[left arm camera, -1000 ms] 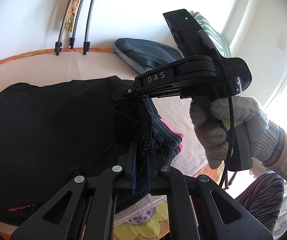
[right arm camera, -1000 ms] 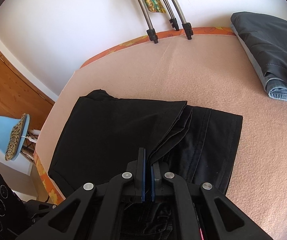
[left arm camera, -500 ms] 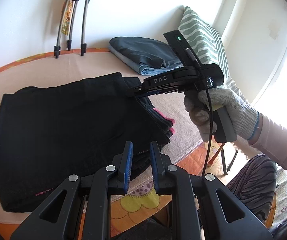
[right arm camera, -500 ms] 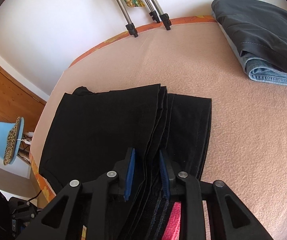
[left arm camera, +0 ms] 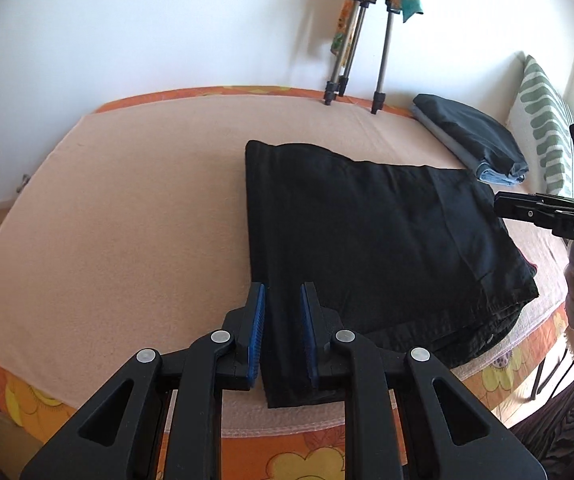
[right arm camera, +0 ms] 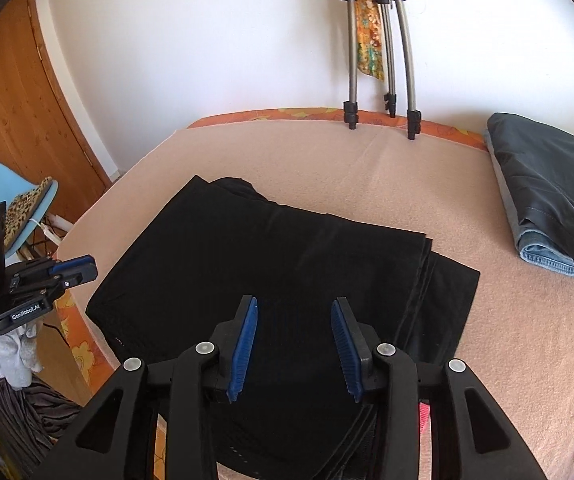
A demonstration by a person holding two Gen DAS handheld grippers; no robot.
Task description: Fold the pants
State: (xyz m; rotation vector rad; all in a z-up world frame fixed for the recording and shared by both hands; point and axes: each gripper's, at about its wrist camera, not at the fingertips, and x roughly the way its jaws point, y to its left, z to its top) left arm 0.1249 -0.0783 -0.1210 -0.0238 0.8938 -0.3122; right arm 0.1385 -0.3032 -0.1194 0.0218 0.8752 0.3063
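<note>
Both claws are let go and hold nothing. Left claw (left arm camera: pixel 282 330) has its pads a little apart, over the near left edge of the pants (left arm camera: pixel 371 240). Right claw (right arm camera: pixel 293 346) has just been opening wider; only flat cloth lies under it, nothing pinched. The pants lie folded flat on the bed (left arm camera: pixel 127 208), a black block near the front edge. Their long side runs away from the claws, toward the wall. I think the next fold goes across that long side. The right claw looks closer to the layered edge, so it may grab first.
</note>
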